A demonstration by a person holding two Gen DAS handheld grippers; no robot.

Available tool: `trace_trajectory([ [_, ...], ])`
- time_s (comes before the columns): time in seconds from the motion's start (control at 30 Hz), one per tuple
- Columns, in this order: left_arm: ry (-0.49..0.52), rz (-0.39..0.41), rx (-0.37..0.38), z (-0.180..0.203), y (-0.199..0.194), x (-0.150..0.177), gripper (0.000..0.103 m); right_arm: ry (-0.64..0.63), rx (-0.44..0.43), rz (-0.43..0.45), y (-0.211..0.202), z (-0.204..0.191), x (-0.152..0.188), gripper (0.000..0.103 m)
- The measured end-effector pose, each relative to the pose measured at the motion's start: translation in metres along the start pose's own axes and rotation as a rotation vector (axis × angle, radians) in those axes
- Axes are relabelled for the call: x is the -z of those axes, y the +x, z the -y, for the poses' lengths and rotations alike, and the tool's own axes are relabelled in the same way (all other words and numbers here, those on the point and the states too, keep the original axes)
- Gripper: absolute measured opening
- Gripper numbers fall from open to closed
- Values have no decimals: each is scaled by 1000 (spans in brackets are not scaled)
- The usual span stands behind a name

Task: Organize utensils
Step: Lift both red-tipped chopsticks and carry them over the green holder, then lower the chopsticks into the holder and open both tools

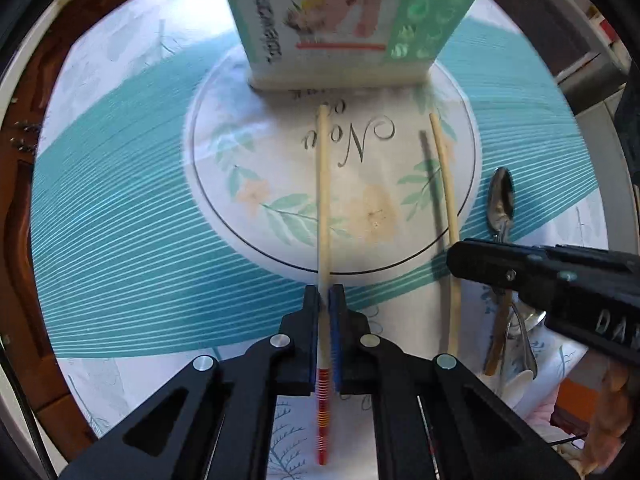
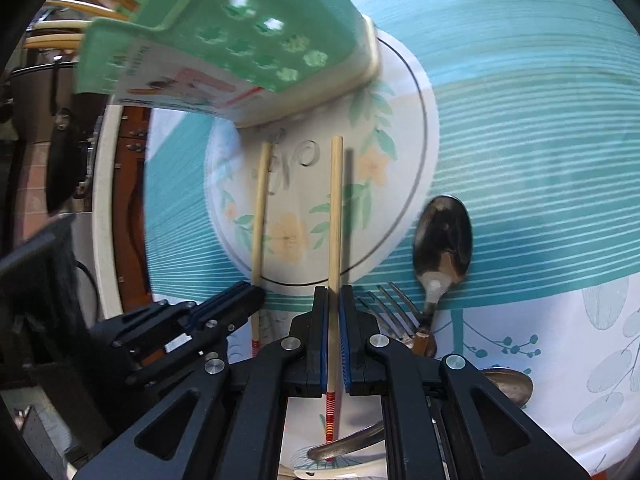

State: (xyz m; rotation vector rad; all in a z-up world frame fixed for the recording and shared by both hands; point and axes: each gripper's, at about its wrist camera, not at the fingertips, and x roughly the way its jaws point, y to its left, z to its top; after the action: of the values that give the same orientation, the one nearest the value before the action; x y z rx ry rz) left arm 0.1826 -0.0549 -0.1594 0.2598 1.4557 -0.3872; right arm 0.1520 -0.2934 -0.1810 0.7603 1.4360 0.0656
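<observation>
A: Quick pass. Left gripper (image 1: 325, 294)?
B: Clamped on a chopstick (image 1: 323, 200), pads pressing both sides near the red-banded end. Tip points toward the utensil holder (image 1: 352, 20).
A: Right gripper (image 2: 333, 296)?
B: Same deal, closed tight on the other chopstick (image 2: 335, 208), also gripped near its striped end. Long bare part sticks out ahead.
A: Why hold them at that end?
B: My guess: leaves the long part free to steer into the holder.
A: Where are the chopsticks relative to the table?
B: Both run side by side, near each other, across the white floral circle on the tablecloth (image 1: 120, 200), roughly mid-table, tips close to the holder's base. Whether they are lifted off the cloth, can't tell.
A: Holder?
B: Green and cream box, upright at the far side of the circle. Its opening is out of view.
A: Leftovers?
B: Spoon (image 2: 442, 240) and fork (image 2: 394, 312) lie by the right gripper toward the near edge; more cutlery under it, partly hidden.
A: Stage?
B: Looks like pickup done for the pair, drop-in not yet done.
</observation>
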Motion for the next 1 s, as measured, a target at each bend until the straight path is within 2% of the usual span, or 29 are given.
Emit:
trace_trajectory([
  [0.07,-4,60,2,0,-14,11,3,-29,-29,32,-11,-1,4,5],
  [0.13,-2,153,18,-1,-35,23,3,-62,-39,61,-20,-4,9,5],
  [0.27,-30,295,31,-2,-71,32,3,-156,-83,169,-44,-15,23,5],
  [0.4,-60,448,35,-13,-112,36,3,-276,-91,329,-88,-41,38,5],
  [0.43,-61,508,30,-12,-127,35,3,-311,-97,382,-103,-49,40,5],
  [0.6,-64,778,26,-17,-194,15,3,-445,-73,667,-174,-94,38,5],
  [0.77,-91,1024,-4,-18,-238,-17,3,-499,-36,892,-226,-128,13,5],
  [0.87,-136,1123,-28,-25,-246,-36,3,-494,-44,984,-244,-137,-3,5],
  [1.0,-176,1200,-48,-28,-240,-53,3,-523,-17,1074,-249,-148,-19,5],
])
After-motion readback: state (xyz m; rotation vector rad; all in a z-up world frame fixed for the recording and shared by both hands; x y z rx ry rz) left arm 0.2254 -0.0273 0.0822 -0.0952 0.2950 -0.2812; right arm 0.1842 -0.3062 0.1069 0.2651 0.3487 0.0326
